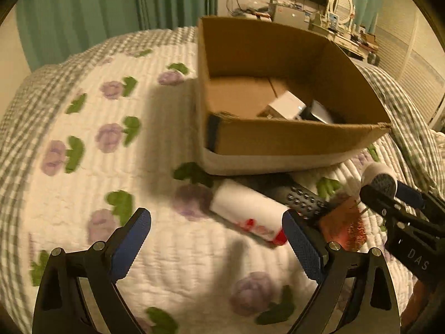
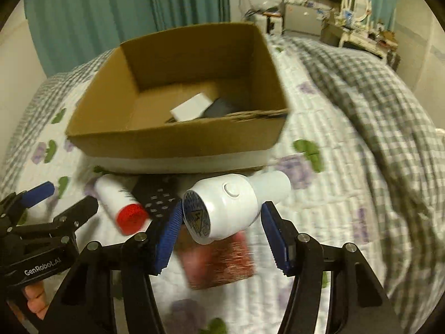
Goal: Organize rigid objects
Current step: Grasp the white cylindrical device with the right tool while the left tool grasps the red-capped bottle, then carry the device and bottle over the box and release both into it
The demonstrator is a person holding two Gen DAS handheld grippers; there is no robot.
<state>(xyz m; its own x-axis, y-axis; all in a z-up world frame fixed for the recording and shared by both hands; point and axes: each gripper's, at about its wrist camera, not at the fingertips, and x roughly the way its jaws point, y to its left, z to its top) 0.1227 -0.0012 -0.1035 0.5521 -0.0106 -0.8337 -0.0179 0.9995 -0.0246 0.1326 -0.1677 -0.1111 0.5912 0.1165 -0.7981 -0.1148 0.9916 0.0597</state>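
An open cardboard box [image 1: 292, 139] [image 2: 172, 142] stands on the bed, with a white box [image 2: 192, 108] and a dark item inside. In front of it lie a white bottle with a red cap [image 1: 247, 214] [image 2: 119, 203], a black remote [image 1: 303, 197] [image 2: 158, 197] and a reddish-brown block [image 2: 219, 258]. My right gripper [image 2: 219, 231] is shut on a white handheld device [image 2: 230, 203] and holds it above the block. My left gripper [image 1: 217, 239] is open and empty above the quilt, just short of the bottle.
The bed has a white quilt with purple flowers [image 1: 111, 139] and a grey checked blanket [image 2: 375, 97] on the right. Green curtains [image 2: 111, 14] hang behind. A cluttered dresser [image 2: 356, 27] stands at the far right.
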